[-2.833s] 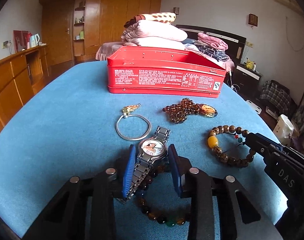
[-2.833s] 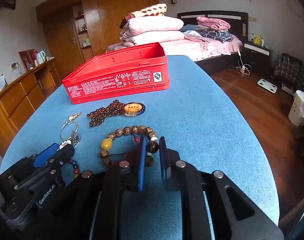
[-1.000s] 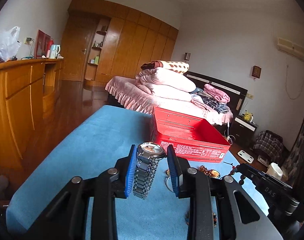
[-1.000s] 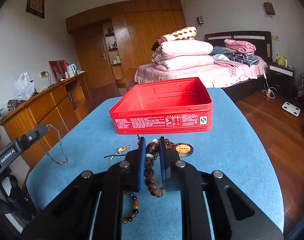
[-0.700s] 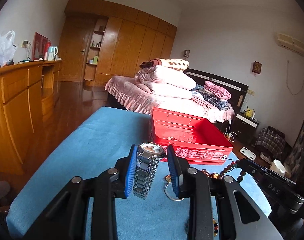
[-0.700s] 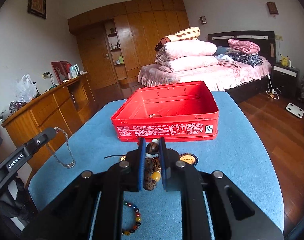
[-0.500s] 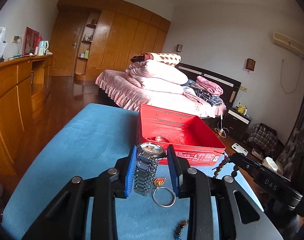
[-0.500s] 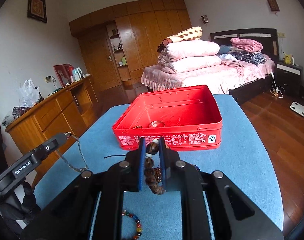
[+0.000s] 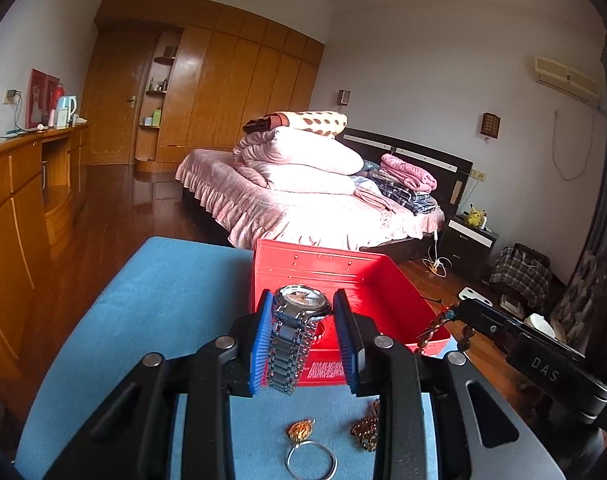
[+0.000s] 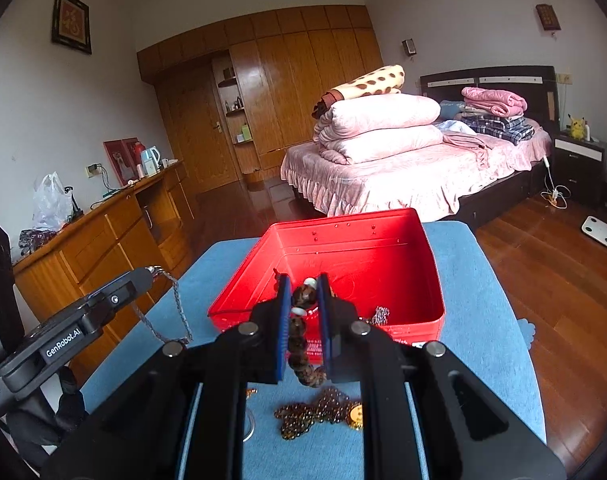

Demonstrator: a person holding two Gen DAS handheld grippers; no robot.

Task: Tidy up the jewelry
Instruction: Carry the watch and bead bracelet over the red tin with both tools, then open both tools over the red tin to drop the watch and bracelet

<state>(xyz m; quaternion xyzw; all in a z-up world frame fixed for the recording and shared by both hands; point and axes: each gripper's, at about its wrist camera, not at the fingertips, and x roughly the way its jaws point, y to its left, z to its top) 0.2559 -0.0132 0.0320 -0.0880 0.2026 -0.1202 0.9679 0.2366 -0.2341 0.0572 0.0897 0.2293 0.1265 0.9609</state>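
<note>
In the left wrist view the left gripper (image 9: 303,336) sits at lower centre, its blue pads partly closed and pressing on a silver watch (image 9: 299,322), whose face lies up at the pad tips while its metal band hangs down between them; just behind it stands the open red tin (image 9: 383,292) on the blue table (image 9: 163,292), with white print on the tin's near wall too small to read. At the right edge of this view the right gripper (image 9: 449,314) reaches in, its black body lettered "DAS", and a bead bracelet (image 9: 433,328) dangles from its tip over the tin's near right corner.

In the right wrist view the right gripper (image 10: 303,320) is at lower centre, its pads nearly shut and clamped on the bead bracelet (image 10: 301,336), brown beads with white ones among them, hanging down in front of the tin (image 10: 423,248); the tin's near wall carries white print, unreadable. At the left edge of this view the left gripper's side reads "GenRobot.AI", and the watch band (image 10: 171,312) droops from its tip.

On the table at the bottom of both views lie a dark bead necklace (image 10: 315,412) with a gold pendant, and in the left wrist view a silver ring (image 9: 311,460) with a small amber charm (image 9: 300,430); inside the tin a small silver piece (image 10: 379,314) lies near the front wall.
</note>
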